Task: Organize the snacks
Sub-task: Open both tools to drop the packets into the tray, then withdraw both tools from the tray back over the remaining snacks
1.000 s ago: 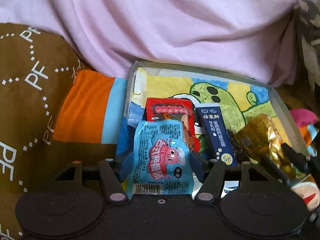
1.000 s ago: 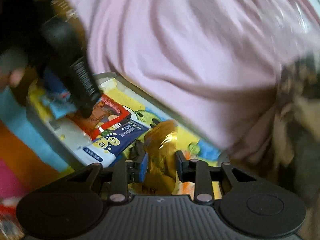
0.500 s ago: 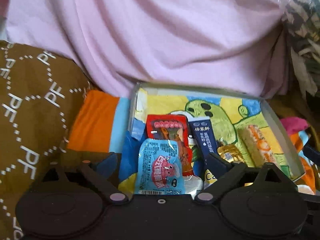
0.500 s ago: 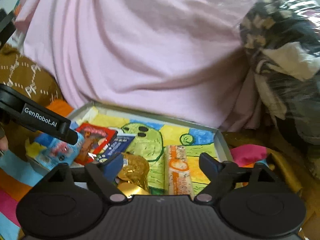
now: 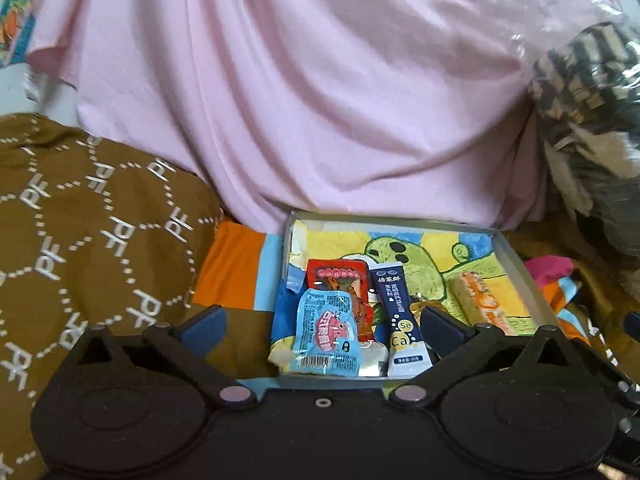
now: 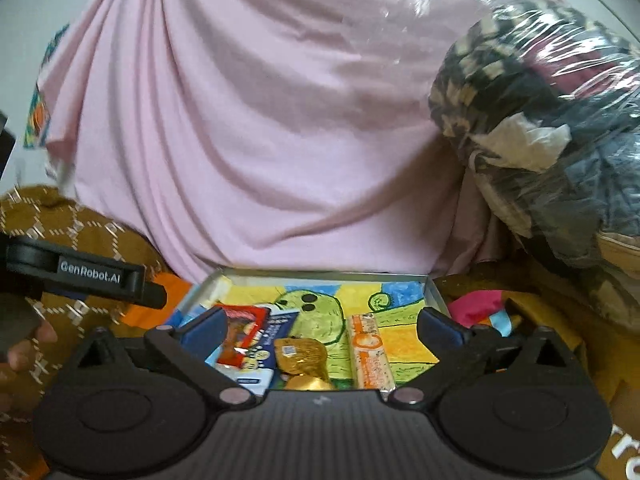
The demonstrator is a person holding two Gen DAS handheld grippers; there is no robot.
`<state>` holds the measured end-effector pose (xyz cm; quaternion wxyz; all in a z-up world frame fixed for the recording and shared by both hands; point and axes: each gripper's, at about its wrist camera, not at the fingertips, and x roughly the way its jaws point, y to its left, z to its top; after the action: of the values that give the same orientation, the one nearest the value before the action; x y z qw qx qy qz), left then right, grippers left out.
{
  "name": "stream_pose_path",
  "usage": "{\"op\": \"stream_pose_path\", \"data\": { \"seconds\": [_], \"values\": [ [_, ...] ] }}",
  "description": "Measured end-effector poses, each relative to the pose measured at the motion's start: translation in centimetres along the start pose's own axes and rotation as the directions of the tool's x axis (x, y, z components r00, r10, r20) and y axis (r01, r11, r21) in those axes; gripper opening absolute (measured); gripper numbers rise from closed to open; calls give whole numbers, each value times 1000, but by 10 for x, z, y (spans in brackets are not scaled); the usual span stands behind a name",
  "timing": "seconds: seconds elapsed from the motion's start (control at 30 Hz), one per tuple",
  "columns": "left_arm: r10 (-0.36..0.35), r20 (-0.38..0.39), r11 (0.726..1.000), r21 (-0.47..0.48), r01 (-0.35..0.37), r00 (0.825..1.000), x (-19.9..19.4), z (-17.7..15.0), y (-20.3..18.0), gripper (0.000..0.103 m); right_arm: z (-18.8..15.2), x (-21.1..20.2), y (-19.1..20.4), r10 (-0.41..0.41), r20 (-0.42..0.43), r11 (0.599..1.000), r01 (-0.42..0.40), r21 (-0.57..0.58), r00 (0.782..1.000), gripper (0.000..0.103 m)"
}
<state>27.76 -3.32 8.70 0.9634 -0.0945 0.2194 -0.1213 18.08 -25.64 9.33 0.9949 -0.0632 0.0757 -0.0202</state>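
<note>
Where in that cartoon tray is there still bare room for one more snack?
The tray is bare along its far side, over the green cartoon figure, and in the right strip beyond the orange bar. The near left is crowded: the blue packet, red packet, navy stick and gold wrappers overlap there.

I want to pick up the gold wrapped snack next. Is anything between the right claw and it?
Nothing visible blocks it. The right claw is opening, with nothing between its jaws. The gold wrapped snack lies uncovered in the tray, between the dark blue sachet and the orange bar.
</note>
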Motion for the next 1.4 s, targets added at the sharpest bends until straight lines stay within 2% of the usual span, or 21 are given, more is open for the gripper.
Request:
{"op": "stream_pose_path", "data": {
  "seconds": [0.27,0.5,0.77,1.0,1.13,1.27,1.4],
  "values": [
    [17,60,999,44,-19,998,-66,-21,-10,102,-2,-58,-4,11,10,998,-12,62,1000,103],
    [16,91,999,35,-20,996,-115,-49,-9,102,-17,-100,-5,14,-3,996,-14,85,1000,103],
    [48,42,999,-3,-48,998,-142,-82,2,102,-47,-131,3,81,-65,994,-76,74,995,103],
    [110,-5,991,81,-109,994,-155,-108,-1,102,-68,-140,8,124,-120,990,-115,82,985,103],
    [145,-68,985,101,-138,987,-155,-124,-1,102,-76,-143,10,131,-144,989,-119,90,981,103],
    [157,-139,986,70,-148,978,-147,-131,2,102,-86,-141,15,130,-193,990,-118,73,973,103],
    [156,-150,987,55,-149,976,-140,-134,4,102,-99,-135,19,123,-257,992,-110,64,959,103]
  ]
}}
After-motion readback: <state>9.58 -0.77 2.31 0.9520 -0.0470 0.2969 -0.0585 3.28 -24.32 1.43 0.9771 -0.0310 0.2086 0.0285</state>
